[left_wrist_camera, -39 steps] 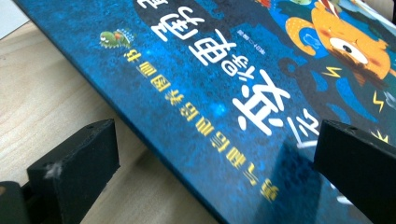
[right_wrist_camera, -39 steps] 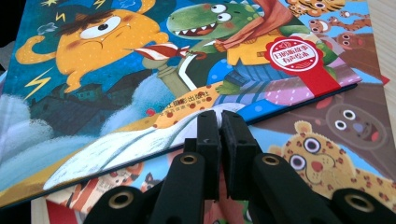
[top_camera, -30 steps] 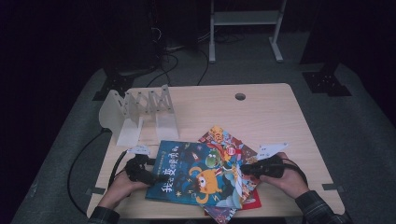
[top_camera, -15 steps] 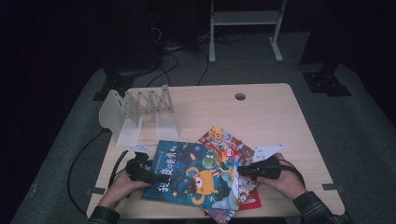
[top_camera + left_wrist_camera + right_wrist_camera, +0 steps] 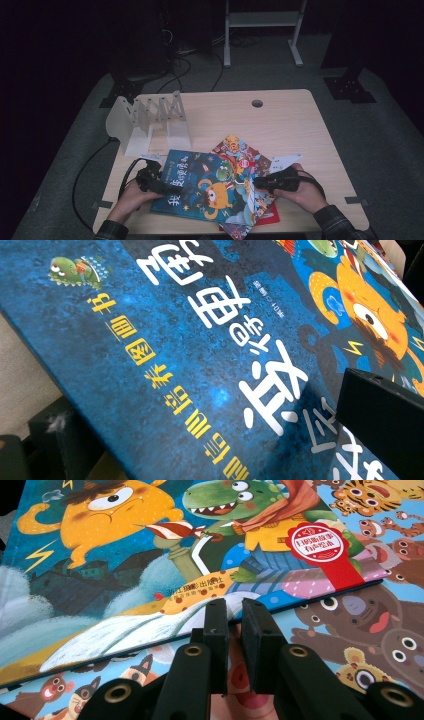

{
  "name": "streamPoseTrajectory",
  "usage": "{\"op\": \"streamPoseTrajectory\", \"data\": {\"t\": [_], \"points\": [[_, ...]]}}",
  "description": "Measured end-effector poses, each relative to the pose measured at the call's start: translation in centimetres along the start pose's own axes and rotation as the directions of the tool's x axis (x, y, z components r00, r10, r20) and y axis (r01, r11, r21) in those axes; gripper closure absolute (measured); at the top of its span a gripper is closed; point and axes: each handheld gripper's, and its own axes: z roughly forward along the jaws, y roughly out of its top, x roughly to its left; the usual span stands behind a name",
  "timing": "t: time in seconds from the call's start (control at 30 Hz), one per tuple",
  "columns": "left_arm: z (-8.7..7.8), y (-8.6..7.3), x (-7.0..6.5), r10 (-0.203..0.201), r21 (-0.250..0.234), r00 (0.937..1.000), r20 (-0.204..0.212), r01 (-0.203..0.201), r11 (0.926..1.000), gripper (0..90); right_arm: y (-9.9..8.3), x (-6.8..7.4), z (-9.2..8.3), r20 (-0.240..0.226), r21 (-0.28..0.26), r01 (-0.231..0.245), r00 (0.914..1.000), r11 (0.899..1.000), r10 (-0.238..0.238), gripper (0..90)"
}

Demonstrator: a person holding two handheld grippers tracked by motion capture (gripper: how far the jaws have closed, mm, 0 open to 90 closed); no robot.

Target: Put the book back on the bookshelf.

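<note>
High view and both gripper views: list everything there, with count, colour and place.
table: one, light wood, centre
book rack: one, white, rear left
blue picture book: one, front centre, topmost
books beneath: at least two, multicoloured, red, jutting right
floor frame: one, white, behind table
left gripper: one, black, jaws apart astride that book's left edge
right gripper: one, black, jaws nearly together, just been opening, nothing between, at that book's right edge
hands: two, holding the grippers
</note>
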Motion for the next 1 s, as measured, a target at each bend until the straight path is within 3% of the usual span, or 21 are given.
{"op": "streamPoseTrajectory", "data": {"t": [0.1,0.27,0.4,0.53,0.8,1.0], "points": [[-0.2,0.1,-0.2,0.009,-0.006,1.0,-0.005,-0.009,0.9999,0.0,0.0,0.0,0.0,0.003,0.002,0.001,1.0,1.0,-0.001,77.3],[-1.1,0.5,-0.8,0.033,-0.052,0.9991,-0.027,-0.034,0.998,0.0,0.2,-0.1,0.1,0.008,0.006,0.003,1.0,1.0,-0.003,65.2],[-2.1,1.1,-1.5,0.056,-0.111,0.9981,-0.028,-0.058,0.9921,0.0,0.3,-0.1,0.2,-0.017,0.011,0.008,0.9998,1.0,-0.008,56.5],[-3.0,1.7,-2.1,0.082,-0.14,0.9963,-0.027,-0.085,0.9866,0.0,0.4,-0.1,0.4,-0.037,0.008,0.011,0.9993,1.0,-0.01,49.9],[-4.0,3.1,-2.7,0.114,-0.151,0.9933,-0.019,-0.115,0.9818,0.0,0.5,-0.1,0.6,-0.03,0.004,0.011,0.9995,1.0,-0.011,41.0],[-5.3,4.4,-3.4,0.126,-0.175,0.992,0.001,-0.124,0.9768,7.2,0.4,0.0,0.7,-0.009,0.007,0.01,0.9999,1.0,-0.01,35.5]]}}
